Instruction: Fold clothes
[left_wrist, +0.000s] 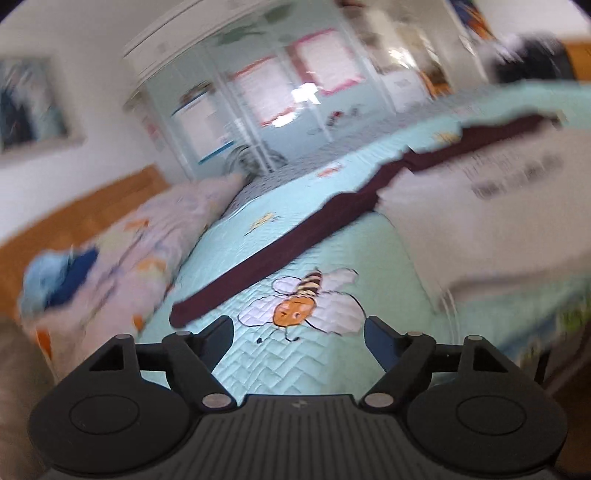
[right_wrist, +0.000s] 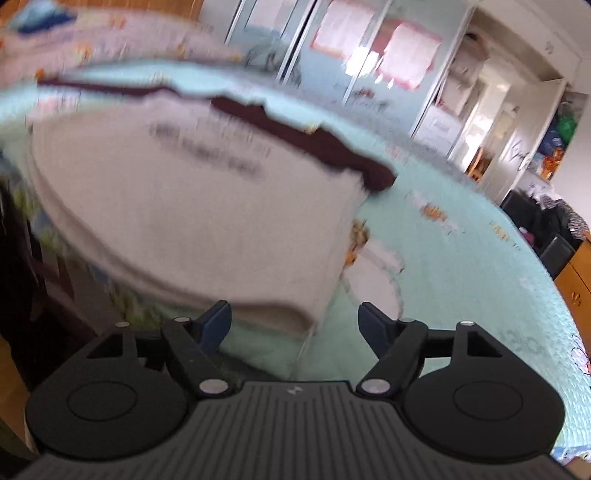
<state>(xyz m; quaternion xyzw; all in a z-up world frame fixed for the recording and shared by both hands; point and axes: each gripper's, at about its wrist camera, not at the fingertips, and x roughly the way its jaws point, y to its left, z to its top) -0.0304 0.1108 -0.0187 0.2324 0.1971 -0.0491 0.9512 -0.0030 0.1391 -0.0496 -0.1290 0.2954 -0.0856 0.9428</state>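
Note:
A white shirt (right_wrist: 177, 206) with dark maroon sleeves (right_wrist: 332, 147) and blurred dark lettering lies flat on the mint quilted bedspread (right_wrist: 461, 266). Its near hem sits just beyond my right gripper (right_wrist: 293, 325), which is open with nothing between its fingers. In the left wrist view the same shirt (left_wrist: 480, 229) lies at the right, one long maroon sleeve (left_wrist: 266, 258) stretching toward the camera. My left gripper (left_wrist: 299, 332) is open and empty above a bee picture (left_wrist: 303, 302) on the quilt, just right of the sleeve's cuff.
A pink patterned pillow (left_wrist: 129, 258) with a blue bundle (left_wrist: 59, 280) lies at the left against a wooden headboard (left_wrist: 74, 206). Mirrored wardrobe doors (left_wrist: 277, 103) stand behind the bed. Dark furniture (right_wrist: 543, 229) and a wooden cabinet (right_wrist: 576, 288) stand to the right.

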